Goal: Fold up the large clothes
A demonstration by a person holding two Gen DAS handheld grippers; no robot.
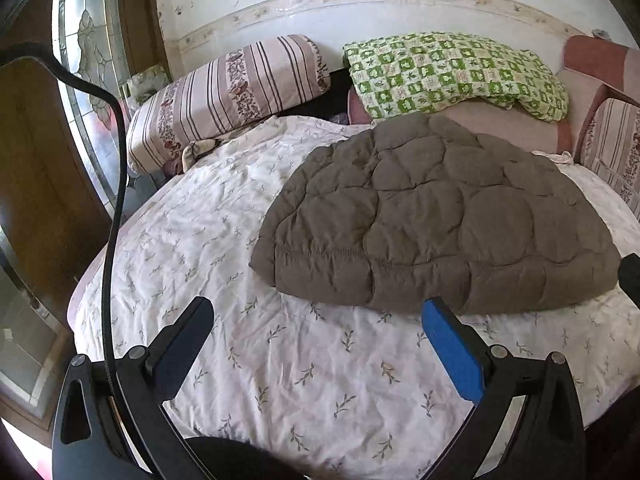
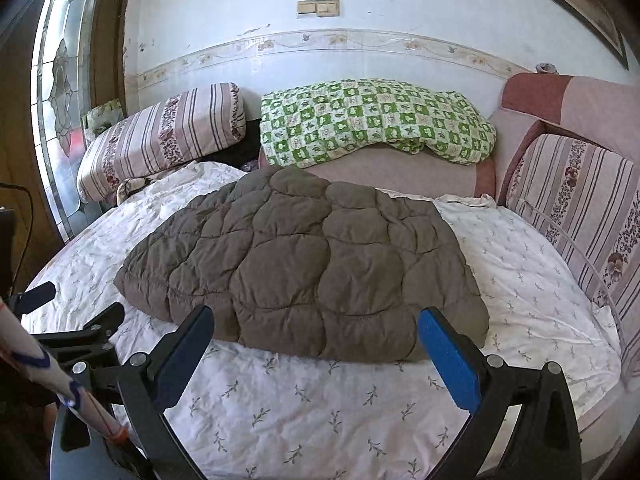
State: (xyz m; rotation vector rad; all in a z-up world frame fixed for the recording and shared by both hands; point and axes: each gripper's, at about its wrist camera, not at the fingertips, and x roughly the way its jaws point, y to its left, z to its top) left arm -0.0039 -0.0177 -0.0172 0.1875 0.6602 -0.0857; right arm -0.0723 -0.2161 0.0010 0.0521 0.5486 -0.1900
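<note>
A brown quilted padded garment lies folded into a compact mound on the white leaf-print bed sheet. It also shows in the right wrist view. My left gripper is open and empty, above the sheet, just short of the garment's near edge. My right gripper is open and empty, its fingers on either side of the garment's near edge, not touching it. The left gripper also shows at the left of the right wrist view.
A striped pillow and a green checked blanket lie at the back by the wall. A second striped cushion leans on the pink headboard at the right. A glass door and a black cable are at the left.
</note>
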